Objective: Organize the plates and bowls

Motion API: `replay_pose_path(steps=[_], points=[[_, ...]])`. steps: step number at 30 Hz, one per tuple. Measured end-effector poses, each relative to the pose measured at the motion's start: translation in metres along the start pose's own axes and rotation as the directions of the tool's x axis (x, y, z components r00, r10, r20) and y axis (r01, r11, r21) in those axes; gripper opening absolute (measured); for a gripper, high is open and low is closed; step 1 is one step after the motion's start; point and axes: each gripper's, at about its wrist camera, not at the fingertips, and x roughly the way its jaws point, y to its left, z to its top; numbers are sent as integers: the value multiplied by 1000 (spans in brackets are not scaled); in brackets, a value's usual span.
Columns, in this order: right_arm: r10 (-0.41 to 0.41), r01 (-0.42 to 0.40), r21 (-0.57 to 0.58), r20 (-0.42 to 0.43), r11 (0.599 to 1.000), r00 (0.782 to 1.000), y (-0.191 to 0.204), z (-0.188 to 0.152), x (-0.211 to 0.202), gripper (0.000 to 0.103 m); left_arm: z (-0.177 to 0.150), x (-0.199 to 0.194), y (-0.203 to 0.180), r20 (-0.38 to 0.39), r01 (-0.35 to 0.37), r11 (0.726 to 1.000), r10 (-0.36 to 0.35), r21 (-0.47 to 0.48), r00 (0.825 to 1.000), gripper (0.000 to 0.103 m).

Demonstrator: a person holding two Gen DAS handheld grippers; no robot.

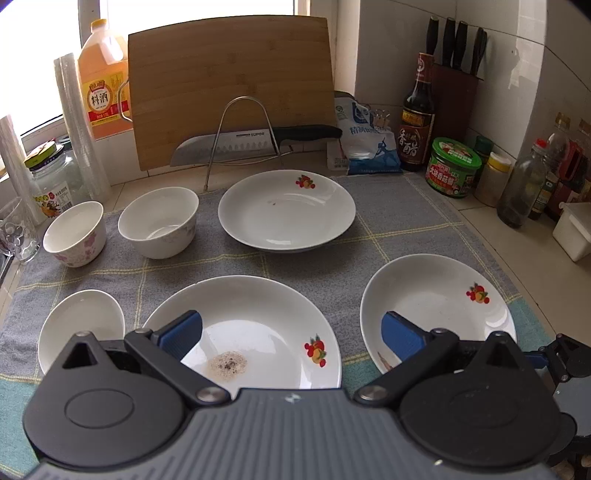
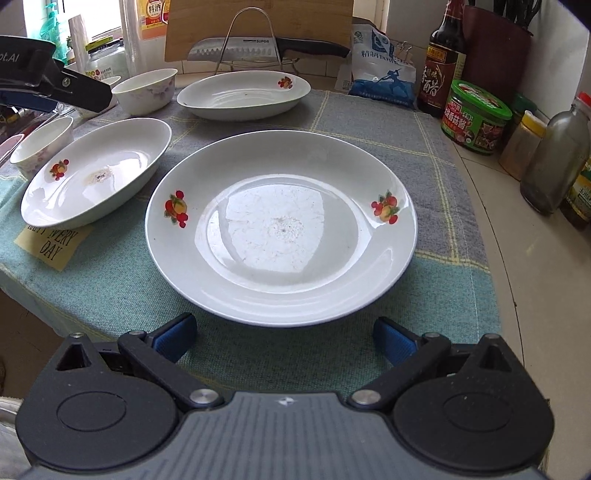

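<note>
While both claws gape empty, the right gripper faces the near plate; the left gripper hovers over the stained plate; the far knife reads SUPOR.

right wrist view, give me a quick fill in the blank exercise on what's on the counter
1. The white plate in front of the right gripper carries ____ fruit decals.
2. Both the right gripper and the left gripper have their blue-padded fingers ____.
3. The steel kitchen knife rests on a wire rack in front of a wooden ____.
4. The green-lidded jar stands ____ the checked cloth.

Missing words: two; open; cutting board; off
</note>
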Motion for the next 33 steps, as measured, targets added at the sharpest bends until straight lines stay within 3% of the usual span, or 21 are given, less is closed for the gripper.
replay_pose_path(steps=[5,12,16,21,26,31,33], points=[[52,-50,-65,35,997,998,-1,2,4,103,7,7,-9,-24,15,999,-14,38,1000,102],[57,-51,-65,91,997,994,-3,-5,3,103,24,29,-25,-62,114,990,-109,85,992,102],[61,-51,-74,137,996,989,-4,-12,2,103,33,49,-44,-91,195,968,-183,158,979,102],[75,-60,-86,177,994,981,-6,-15,3,103,43,79,-67,-173,311,923,-276,227,945,102],[71,-56,-79,198,995,978,-5,-17,4,103,44,106,-83,-264,376,878,-303,296,916,100],[66,-53,-72,195,996,979,-5,-16,4,103,48,125,-86,-352,455,842,-348,290,869,89],[60,-48,-67,193,997,979,-5,-15,5,103,49,129,-88,-370,468,828,-349,310,861,87]])
